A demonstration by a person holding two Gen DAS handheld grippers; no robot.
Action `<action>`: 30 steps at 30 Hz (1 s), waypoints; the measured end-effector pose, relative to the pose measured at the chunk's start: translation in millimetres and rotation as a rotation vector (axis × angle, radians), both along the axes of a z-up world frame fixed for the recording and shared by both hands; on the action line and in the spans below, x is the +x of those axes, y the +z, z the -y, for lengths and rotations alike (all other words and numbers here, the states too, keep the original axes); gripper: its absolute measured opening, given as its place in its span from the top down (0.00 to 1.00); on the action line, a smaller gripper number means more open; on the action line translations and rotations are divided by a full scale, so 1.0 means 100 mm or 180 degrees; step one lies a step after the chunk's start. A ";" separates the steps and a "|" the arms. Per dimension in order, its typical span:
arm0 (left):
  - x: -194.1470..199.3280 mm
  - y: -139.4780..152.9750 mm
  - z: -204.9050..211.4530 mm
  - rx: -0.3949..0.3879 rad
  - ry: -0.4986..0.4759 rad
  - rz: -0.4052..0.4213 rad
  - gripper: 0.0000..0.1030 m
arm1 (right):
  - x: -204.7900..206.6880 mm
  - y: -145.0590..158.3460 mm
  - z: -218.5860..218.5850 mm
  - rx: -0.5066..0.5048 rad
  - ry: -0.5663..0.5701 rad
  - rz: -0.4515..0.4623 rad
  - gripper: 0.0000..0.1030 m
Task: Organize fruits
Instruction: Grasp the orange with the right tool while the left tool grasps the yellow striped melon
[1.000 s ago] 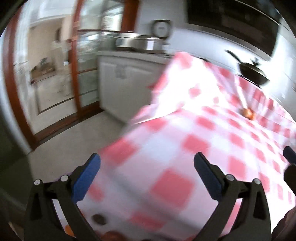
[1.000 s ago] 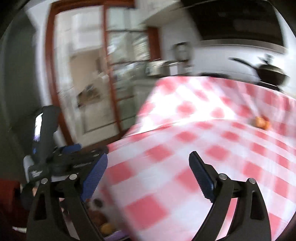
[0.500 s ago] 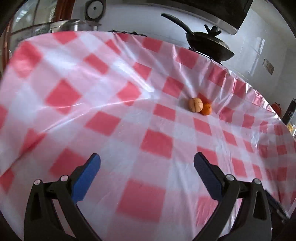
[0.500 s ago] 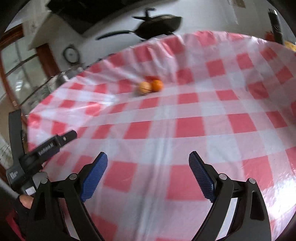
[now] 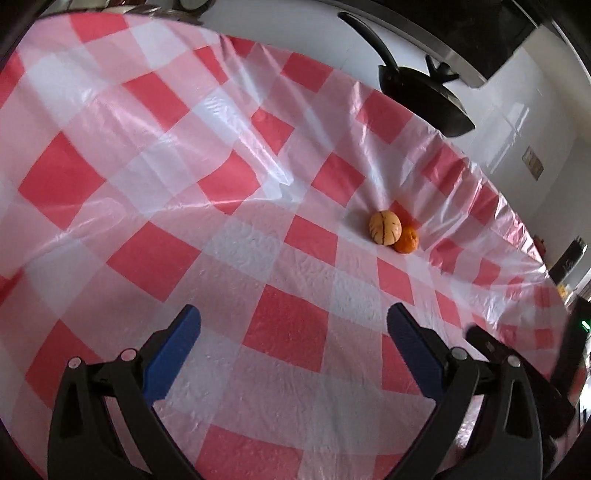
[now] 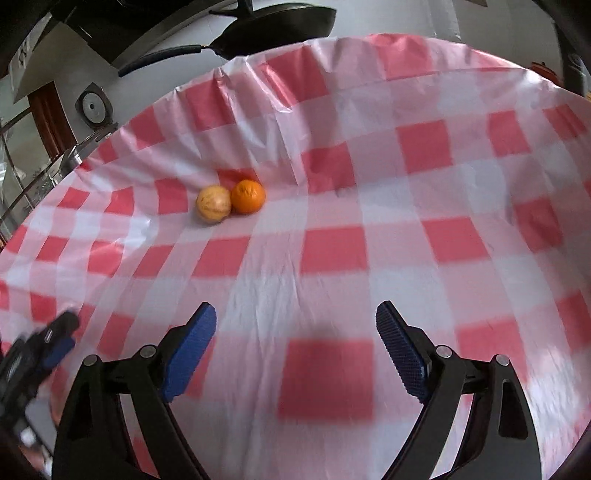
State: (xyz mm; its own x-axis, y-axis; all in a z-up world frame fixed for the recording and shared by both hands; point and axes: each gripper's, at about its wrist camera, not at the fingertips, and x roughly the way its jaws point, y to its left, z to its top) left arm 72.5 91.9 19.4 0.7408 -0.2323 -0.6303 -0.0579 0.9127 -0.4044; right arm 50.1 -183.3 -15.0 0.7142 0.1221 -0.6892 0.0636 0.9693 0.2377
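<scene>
A pale striped round fruit [image 5: 385, 227] and a small orange [image 5: 407, 240] lie touching each other on the red-and-white checked tablecloth [image 5: 288, 325], near the table's far edge. In the right wrist view the pale fruit [image 6: 213, 204] is left of the orange [image 6: 248, 196]. My left gripper [image 5: 293, 325] is open and empty, well short of the fruits. My right gripper [image 6: 296, 317] is open and empty, also well short of them. The left gripper's body shows at the lower left of the right wrist view [image 6: 40, 350].
A black frying pan [image 5: 424, 96] stands beyond the table's far edge; it also shows in the right wrist view [image 6: 273, 26]. The cloth [image 6: 424, 206] is wrinkled near the far edge. A wall and counter lie behind.
Both grippers have swung from the table's left corner and the doors to face across the table. The two fruits now sit nearer and more central in both views.
</scene>
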 end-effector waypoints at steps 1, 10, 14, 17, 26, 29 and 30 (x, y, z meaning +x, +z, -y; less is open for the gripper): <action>0.01 -0.01 -0.01 -0.0018 0.0020 -0.0030 0.02 | 0.16 -0.02 -0.06 -0.0034 0.0038 -0.0052 0.20; 0.02 -0.01 0.05 0.0076 -0.0015 -0.0016 0.02 | 1.12 -0.12 -0.38 -0.0450 0.0055 -0.0361 0.34; 0.02 -0.01 0.05 0.0096 -0.0010 -0.0012 0.02 | 1.43 -0.13 -0.52 -0.0603 0.0099 -0.0374 0.38; 0.02 -0.01 0.05 0.0097 -0.0005 -0.0016 0.02 | 1.59 -0.13 -0.61 -0.0637 0.0090 -0.0376 0.43; 0.03 -0.01 0.04 0.0081 0.0036 -0.0047 0.02 | 1.48 -0.14 -0.54 -0.0368 0.0199 -0.0278 0.63; 0.03 -0.02 0.03 0.0085 0.0049 -0.0055 0.02 | 1.12 -0.04 -0.32 0.0000 0.0166 -0.0114 0.63; 0.03 -0.02 0.03 0.0085 0.0053 -0.0057 0.02 | 0.97 -0.02 -0.25 0.0122 0.0168 -0.0083 0.63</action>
